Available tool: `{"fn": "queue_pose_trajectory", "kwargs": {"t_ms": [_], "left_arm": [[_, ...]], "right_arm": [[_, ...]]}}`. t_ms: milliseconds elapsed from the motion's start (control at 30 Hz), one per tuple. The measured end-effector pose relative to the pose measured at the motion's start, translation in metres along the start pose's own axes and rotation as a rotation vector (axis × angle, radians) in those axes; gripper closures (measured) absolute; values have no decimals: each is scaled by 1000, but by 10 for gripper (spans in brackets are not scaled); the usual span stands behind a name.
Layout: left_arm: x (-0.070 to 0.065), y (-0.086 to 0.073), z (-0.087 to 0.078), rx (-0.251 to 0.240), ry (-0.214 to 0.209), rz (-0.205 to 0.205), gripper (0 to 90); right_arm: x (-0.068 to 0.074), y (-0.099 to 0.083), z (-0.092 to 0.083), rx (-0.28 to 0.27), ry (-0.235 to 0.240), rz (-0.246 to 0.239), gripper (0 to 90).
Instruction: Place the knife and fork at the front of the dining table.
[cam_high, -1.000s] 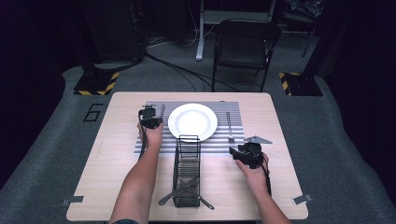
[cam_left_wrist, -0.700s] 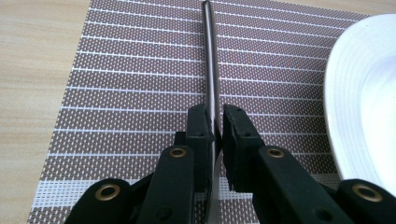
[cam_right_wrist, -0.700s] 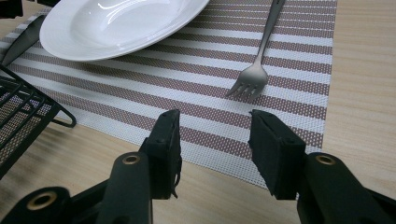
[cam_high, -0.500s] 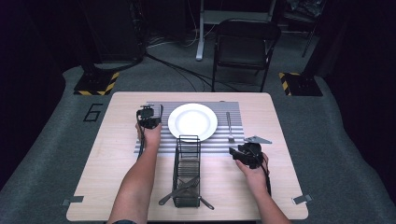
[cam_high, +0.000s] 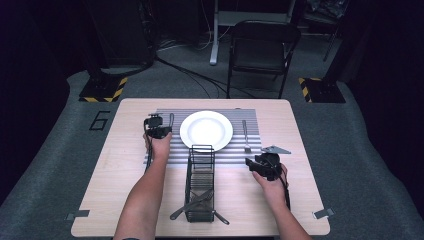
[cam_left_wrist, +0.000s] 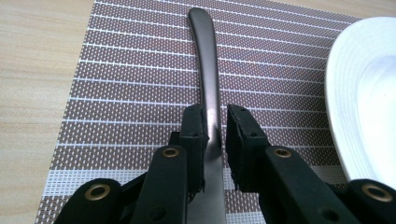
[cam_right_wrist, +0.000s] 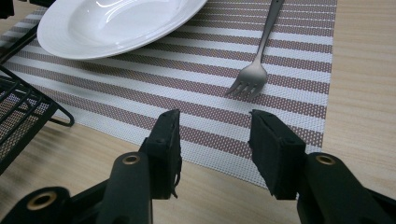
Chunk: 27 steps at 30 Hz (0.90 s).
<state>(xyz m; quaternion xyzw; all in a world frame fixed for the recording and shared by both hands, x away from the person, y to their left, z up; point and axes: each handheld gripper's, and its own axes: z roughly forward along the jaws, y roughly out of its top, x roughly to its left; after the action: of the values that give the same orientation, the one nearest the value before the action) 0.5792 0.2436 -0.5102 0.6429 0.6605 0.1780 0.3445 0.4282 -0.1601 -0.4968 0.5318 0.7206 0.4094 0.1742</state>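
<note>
Left of the plate (cam_left_wrist: 369, 93), on the striped mat (cam_left_wrist: 116, 93), left gripper (cam_left_wrist: 215, 122) has just been easing open, knife (cam_left_wrist: 208, 70) between the pads, barely loose. Right gripper (cam_right_wrist: 215, 135) half-open, holding nothing, fork (cam_right_wrist: 254, 70) just ahead.

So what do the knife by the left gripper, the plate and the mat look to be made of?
Knife: looks like brushed steel, a dull grey sheen with a soft streak of light along it. Plate: probably glazed ceramic, white and glossy with sharp highlights, though melamine can't be ruled out. Mat: a woven synthetic by its look, with a fine mesh of brown and white stripes, matte.
</note>
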Motion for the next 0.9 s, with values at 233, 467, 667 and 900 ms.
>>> {"fn": "queue_pose_trajectory", "kwargs": {"t_ms": [233, 467, 667, 900], "left_arm": [[2, 2, -8, -9, -17, 18, 704], [9, -1, -18, -10, -40, 15, 678], [16, -6, -28, -1, -63, 16, 656], [19, -15, -38, -1, -96, 25, 638]], "right_arm": [[-1, 0, 0, 0, 0, 0, 529], [0, 0, 0, -3, -4, -6, 529], [2, 0, 0, 0, -1, -2, 527], [1, 0, 0, -3, -3, -9, 527]]}}
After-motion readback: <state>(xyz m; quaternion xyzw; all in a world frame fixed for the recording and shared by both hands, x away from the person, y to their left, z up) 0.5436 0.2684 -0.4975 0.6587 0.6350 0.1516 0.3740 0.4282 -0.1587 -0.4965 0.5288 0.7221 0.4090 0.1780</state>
